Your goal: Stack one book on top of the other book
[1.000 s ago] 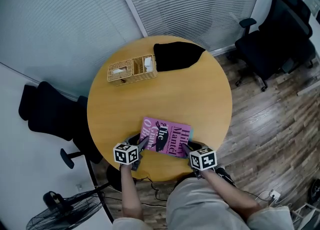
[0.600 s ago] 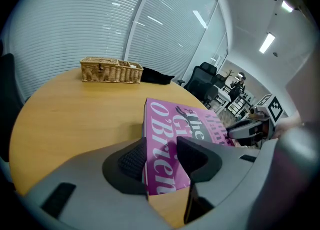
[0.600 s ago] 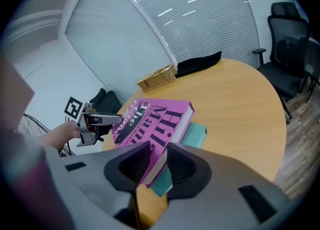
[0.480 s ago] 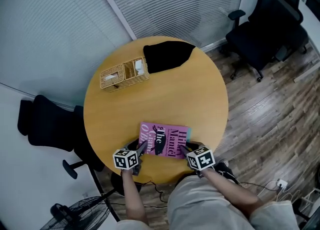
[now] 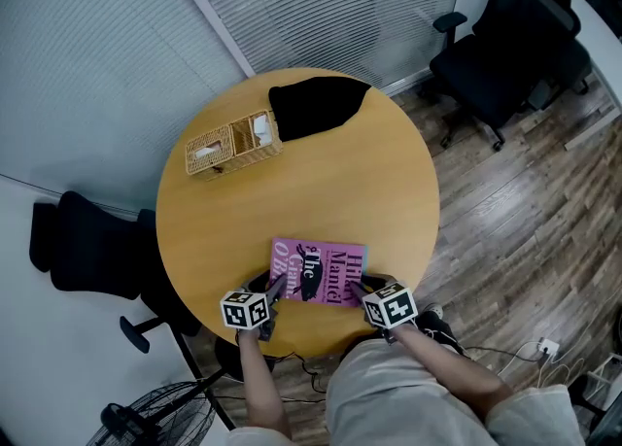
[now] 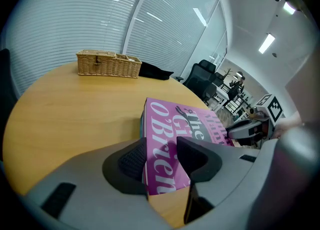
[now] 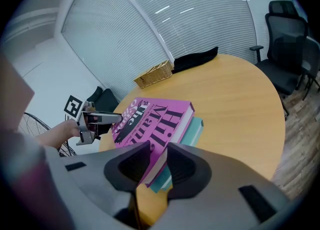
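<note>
A pink book [image 5: 319, 271] lies on a teal book [image 5: 366, 262] near the front edge of the round wooden table [image 5: 321, 191]. Only a teal strip shows along the pink book's right side. My left gripper [image 5: 276, 285] is shut on the pink book's near left corner; in the left gripper view that corner [image 6: 161, 171] sits between the pads. My right gripper [image 5: 357, 289] is shut on the near right corner. In the right gripper view the pink book [image 7: 150, 119] runs between the jaws, with the teal book [image 7: 187, 136] just beneath it.
A wicker basket [image 5: 231, 144] and a black cloth [image 5: 316, 106] sit at the table's far side. Black office chairs stand at the right [image 5: 505, 26] and left [image 5: 87, 255]. A fan [image 5: 146, 420] is on the floor at the lower left.
The head view has swung a little, shifting the whole scene. Both grippers and the pink book keep the same places on the table.
</note>
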Demonstrator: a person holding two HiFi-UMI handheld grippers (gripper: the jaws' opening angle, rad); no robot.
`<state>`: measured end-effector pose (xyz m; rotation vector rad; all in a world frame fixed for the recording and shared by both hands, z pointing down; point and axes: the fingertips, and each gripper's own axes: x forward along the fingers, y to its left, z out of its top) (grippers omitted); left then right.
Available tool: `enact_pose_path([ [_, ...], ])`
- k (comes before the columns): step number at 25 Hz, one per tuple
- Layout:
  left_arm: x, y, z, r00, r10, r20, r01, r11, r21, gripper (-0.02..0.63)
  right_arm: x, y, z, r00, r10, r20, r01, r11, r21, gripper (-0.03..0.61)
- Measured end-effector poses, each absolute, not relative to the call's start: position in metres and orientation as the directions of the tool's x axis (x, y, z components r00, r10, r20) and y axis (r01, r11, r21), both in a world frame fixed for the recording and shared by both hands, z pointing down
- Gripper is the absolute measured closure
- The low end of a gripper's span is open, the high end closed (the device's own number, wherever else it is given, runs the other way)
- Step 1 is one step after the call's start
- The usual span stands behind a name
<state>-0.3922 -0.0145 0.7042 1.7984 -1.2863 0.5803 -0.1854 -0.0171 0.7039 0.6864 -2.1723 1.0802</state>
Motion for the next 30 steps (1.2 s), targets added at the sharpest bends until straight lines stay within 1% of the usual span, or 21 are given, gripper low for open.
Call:
enact_pose_path([
  [13, -0.389, -0.013, 0.712, 0.366, -0.541, 0.757, -0.925, -0.119, 0.362, 0.407, -0.182, -0.018, 0.713, -0.652, -0.182, 0.736, -0.699, 0.52, -0.491, 0.471],
  [30, -0.388, -0.012, 0.718, 0.369, -0.531, 0.763, -0.923, -0.112, 0.369, 0.408, -0.181, -0.015, 0.724, -0.67, -0.151, 0.727, -0.692, 0.482, -0.538, 0.468],
])
